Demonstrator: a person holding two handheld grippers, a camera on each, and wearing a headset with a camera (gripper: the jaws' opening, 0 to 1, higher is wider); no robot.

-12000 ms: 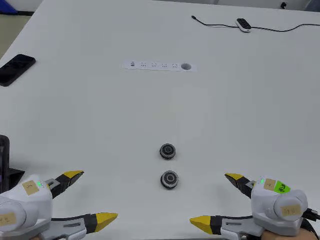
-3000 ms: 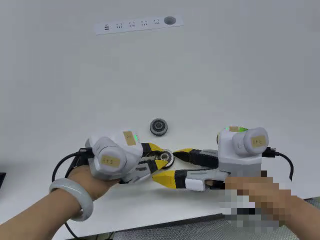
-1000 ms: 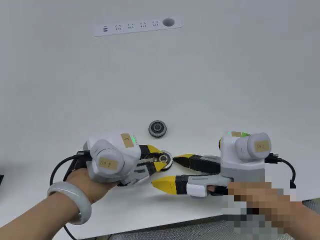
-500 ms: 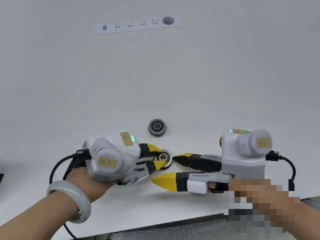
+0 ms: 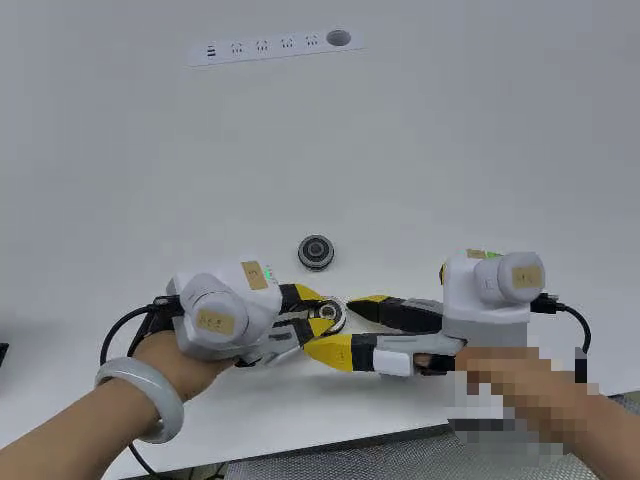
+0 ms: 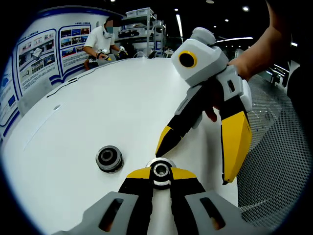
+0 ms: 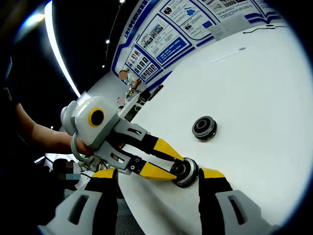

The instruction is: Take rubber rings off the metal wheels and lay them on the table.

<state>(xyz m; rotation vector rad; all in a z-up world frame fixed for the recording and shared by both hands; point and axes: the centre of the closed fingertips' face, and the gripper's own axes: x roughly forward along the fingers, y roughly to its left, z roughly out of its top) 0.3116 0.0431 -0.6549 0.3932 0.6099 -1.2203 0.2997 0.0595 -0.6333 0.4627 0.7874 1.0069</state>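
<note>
Metal wheel, first of two (image 5: 331,317): small, with a silver hub and a dark rubber ring around its rim. It is clamped between the yellow tips of the left gripper (image 5: 318,312), just above the near edge of the white table (image 5: 450,150). In the left gripper view, the wheel (image 6: 160,171) sits hub-on to the camera with a jaw tip pressed to each side.

Metal wheel, second (image 5: 317,251): lies flat on the table a little beyond the grippers, apart from both, with its ring on.

Left gripper: jaws narrow, closed onto the first wheel.

Right gripper (image 5: 343,325): jaws spread wide and holding nothing. It faces the left gripper from the opposite side. One jaw tip reaches the wheel's edge and the other passes below it. Whether the upper tip touches the ring cannot be told. In the right gripper view, the wheel (image 7: 185,171) sits between the open jaws, close to one of them.

Power strip (image 5: 272,44): white, lying at the far side of the table.

Bangle (image 5: 140,395): pale, worn on the wrist of the hand that holds the left gripper.
</note>
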